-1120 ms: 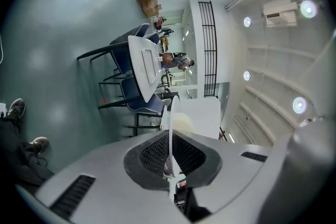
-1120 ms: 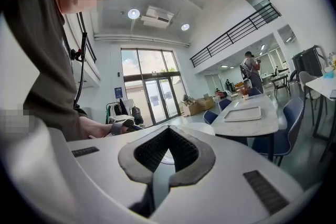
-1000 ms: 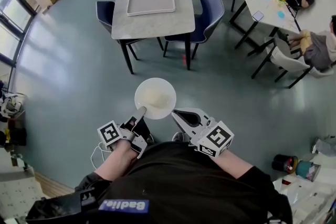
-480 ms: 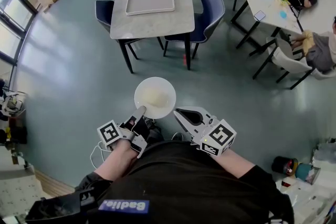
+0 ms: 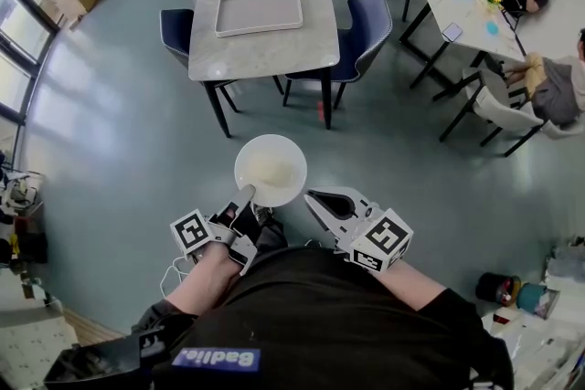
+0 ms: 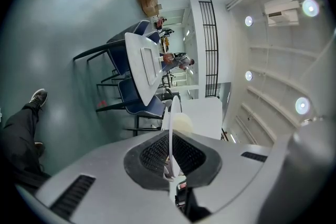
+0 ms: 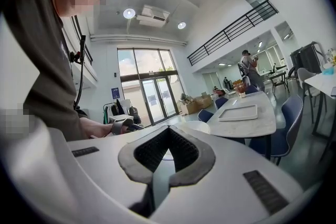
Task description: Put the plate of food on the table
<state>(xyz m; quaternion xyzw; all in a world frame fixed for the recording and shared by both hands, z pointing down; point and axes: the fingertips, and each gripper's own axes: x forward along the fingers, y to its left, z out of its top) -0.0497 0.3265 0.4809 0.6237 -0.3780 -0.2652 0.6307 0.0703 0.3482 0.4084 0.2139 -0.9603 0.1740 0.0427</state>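
Inside the left claw [image 6: 169,165], the plate [image 6: 170,120] has its rim hidden.

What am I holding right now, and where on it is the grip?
The left gripper pinches the plate of food by its near rim; the right gripper holds nothing.

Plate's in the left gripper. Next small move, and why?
Probably step forward toward the marble table, holding the plate of food level. The left gripper is clamped on the plate's rim, the table stands well ahead of it, and the right gripper is shut, holding nothing.
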